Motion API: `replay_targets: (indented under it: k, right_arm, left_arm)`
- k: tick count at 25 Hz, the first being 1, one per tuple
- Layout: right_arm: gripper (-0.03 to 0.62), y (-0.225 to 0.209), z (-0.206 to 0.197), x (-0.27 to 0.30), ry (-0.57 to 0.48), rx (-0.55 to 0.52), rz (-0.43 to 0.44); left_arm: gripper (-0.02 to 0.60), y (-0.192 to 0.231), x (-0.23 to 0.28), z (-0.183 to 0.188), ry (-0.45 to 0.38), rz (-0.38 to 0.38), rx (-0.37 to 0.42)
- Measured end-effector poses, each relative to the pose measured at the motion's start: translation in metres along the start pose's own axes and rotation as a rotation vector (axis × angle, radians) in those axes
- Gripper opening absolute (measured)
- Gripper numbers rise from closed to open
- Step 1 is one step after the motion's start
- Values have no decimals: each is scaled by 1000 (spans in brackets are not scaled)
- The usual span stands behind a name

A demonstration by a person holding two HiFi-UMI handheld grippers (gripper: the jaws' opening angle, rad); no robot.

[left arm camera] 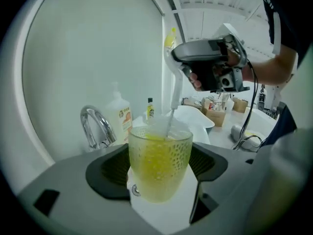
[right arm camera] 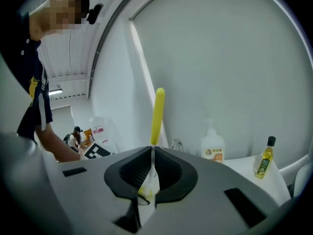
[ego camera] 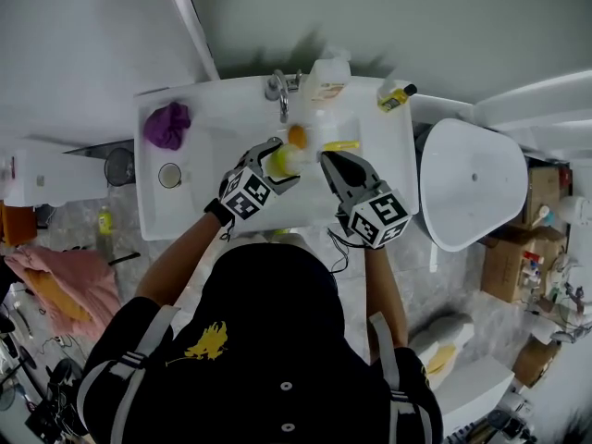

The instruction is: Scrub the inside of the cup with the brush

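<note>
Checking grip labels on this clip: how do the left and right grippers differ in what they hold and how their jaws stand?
The left gripper holds the cup; the right gripper holds the brush. The left jaws stand wide apart around the cup's sides; the right jaws are nearly together on the brush's thin stem. The right gripper sits above the cup, and its brush reaches down into it. Both are shut on a thing.

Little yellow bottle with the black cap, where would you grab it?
Probably the little yellow bottle is best gripped around its slim body, just below the black cap. Come in level from the basin side. It stands upright at the back right corner of the sink counter, with the wall close behind, so the front looks like the free side.
</note>
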State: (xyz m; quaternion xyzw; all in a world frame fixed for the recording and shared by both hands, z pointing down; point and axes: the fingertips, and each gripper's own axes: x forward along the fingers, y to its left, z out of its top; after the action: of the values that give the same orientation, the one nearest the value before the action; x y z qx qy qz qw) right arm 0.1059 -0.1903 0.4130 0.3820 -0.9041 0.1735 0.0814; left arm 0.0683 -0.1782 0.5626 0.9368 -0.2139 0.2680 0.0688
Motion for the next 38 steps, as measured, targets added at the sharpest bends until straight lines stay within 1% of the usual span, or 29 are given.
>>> replay_targets:
  k: [4, 7, 9, 11, 13, 16, 18, 20, 23, 25, 27, 33, 38]
  right_arm:
    - [46, 43, -10, 7, 33, -17, 74]
    - [51, 73, -7, 20, 49, -73, 137]
    - [52, 80, 0, 28, 49, -115, 151]
    - [52, 75, 9, 33, 50, -148, 134]
    - [49, 60, 15, 33, 44, -151, 98]
    - [46, 28, 22, 25, 10, -86, 46]
    - [46, 11, 22, 16, -16, -18, 22]
    - [46, 4, 19, 5, -35, 49, 13]
    - [46, 7, 13, -7, -52, 129, 29]
    - [46, 10, 13, -12, -69, 159, 41]
    - [46, 13, 22, -16, -95, 174, 48]
    - [46, 16, 57, -22, -170, 170, 52]
    - [46, 8, 79, -32, -232, 175, 15]
  left_arm:
    - [382, 6, 1, -8, 36, 7, 16]
    - [382, -3, 4, -3, 36, -11, 48]
    - [382, -15, 6, 2, 28, -30, 80]
    - [382, -27, 6, 6, 14, -50, 104]
    - [382, -36, 4, 8, -2, -63, 130]
    - [380, -43, -2, 11, -25, -72, 165]
    - [382, -41, -7, 11, -40, -67, 157]
    - [380, -35, -12, 8, -51, -53, 129]
    - [380, -22, -20, -1, -51, -22, 100]
    - [380, -14, -23, -8, -45, -2, 89]
    - [380, -8, -26, -13, -46, 14, 72]
    - [380, 5, -30, -24, -63, 56, 19]
    - [380, 17, -36, -30, -79, 102, -6]
